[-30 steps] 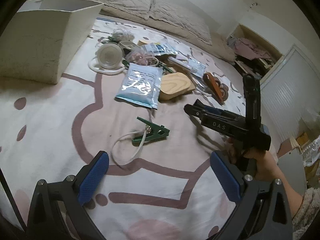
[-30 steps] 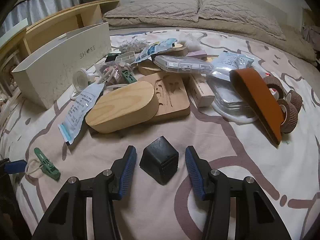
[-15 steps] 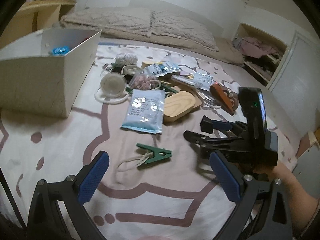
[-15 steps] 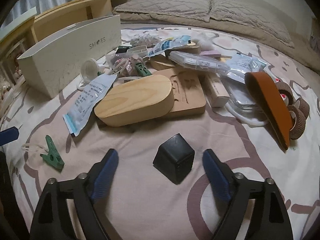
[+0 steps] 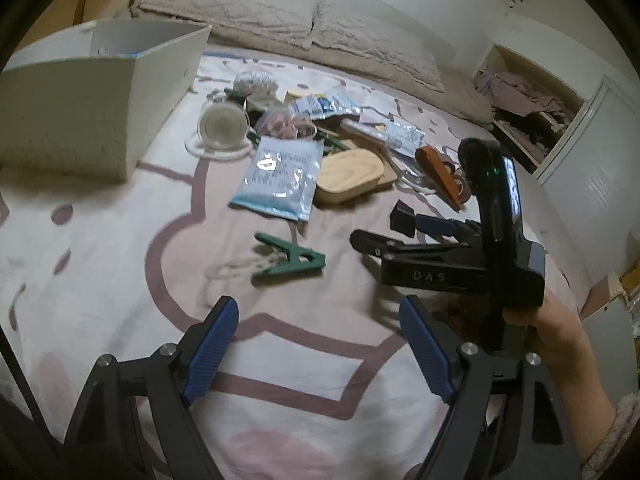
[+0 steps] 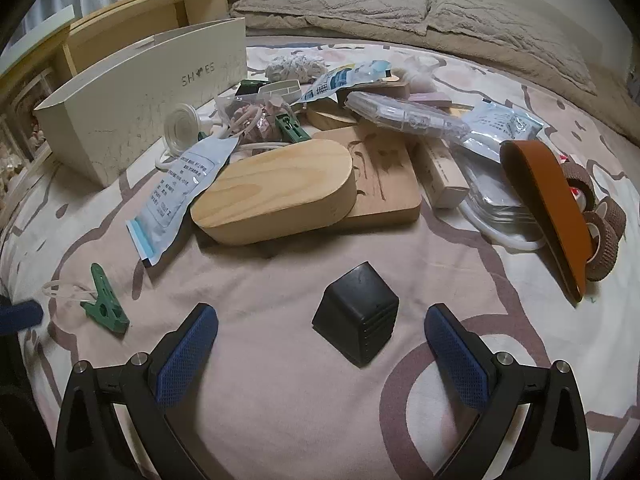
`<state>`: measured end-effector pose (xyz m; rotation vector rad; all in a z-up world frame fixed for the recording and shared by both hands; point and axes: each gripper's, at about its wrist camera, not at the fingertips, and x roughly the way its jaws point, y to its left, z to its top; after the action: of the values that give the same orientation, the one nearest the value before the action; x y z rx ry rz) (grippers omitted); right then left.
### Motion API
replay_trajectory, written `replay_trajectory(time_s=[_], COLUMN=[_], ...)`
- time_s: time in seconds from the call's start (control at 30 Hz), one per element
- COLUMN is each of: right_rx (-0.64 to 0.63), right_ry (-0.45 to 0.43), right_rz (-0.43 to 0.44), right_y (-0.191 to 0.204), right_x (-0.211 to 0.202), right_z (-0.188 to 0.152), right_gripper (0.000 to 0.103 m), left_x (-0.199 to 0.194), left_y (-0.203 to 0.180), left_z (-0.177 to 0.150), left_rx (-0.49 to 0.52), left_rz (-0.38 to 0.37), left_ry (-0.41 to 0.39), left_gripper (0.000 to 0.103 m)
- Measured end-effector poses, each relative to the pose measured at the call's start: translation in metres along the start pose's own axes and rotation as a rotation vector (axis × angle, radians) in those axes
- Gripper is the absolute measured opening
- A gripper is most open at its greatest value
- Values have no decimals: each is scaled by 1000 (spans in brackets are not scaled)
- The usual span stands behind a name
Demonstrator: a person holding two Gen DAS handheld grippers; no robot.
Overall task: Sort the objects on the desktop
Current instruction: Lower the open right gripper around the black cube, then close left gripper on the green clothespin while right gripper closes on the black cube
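A small black cube [image 6: 356,320] sits on the pink-patterned bedspread [image 6: 280,400] between the jaws of my right gripper [image 6: 320,312]. Those jaws are opening and stand wide, clear of the cube on both sides. In the left wrist view the same cube [image 5: 402,218] shows between the tips of the right gripper [image 5: 384,228]. My left gripper [image 5: 316,308] hovers just short of a green clip [image 5: 292,260] on a white loop of cord. Its jaws are closing with nothing between them. The clip [image 6: 105,304] lies at the left in the right wrist view.
A white shoe box [image 5: 80,112] stands open at the back left. Behind the cube lies a pile: a wooden oval box [image 6: 276,188], a blue-white packet [image 5: 280,178], an orange-brown strap [image 6: 548,208], brown tape rolls [image 6: 604,232]. A hand [image 5: 556,328] holds the right gripper.
The right gripper's jaws, close around the black cube a second ago, have spread wide, and the cube stays on the bedspread. The left gripper's jaws have narrowed a little.
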<state>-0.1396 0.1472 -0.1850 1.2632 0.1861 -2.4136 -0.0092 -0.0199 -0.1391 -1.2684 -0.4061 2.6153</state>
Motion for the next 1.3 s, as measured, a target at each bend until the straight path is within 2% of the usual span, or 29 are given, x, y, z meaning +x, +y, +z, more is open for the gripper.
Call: replay_trajectory(time_s=[0.2,0.33,0.57,0.83,1.07,1.3], right_rx=[-11,-9,-12,-14,-6,9], right_ry=[2,5,5,5,10,1], right_rz=[-14,-11,-14,-17,-4,20], right_y=[4,3,4,5,3,-2], right_x=[5,6,7,6,6,5], right_z=[2,2,2,2,0,-4], right_gripper=[103,103,103,103,103,103], left_x=[18,31,43,51,50,46], left_y=[-3,-3,-2,-5,-9,-1], left_z=[5,10,16,17,10,7], left_rx=[20,24,8,43,132,176], left_rz=[71,94,141,213,246,347], left_ry=[-3,2,3,4,-8,-32], left_gripper=[82,69,68,54,54,54])
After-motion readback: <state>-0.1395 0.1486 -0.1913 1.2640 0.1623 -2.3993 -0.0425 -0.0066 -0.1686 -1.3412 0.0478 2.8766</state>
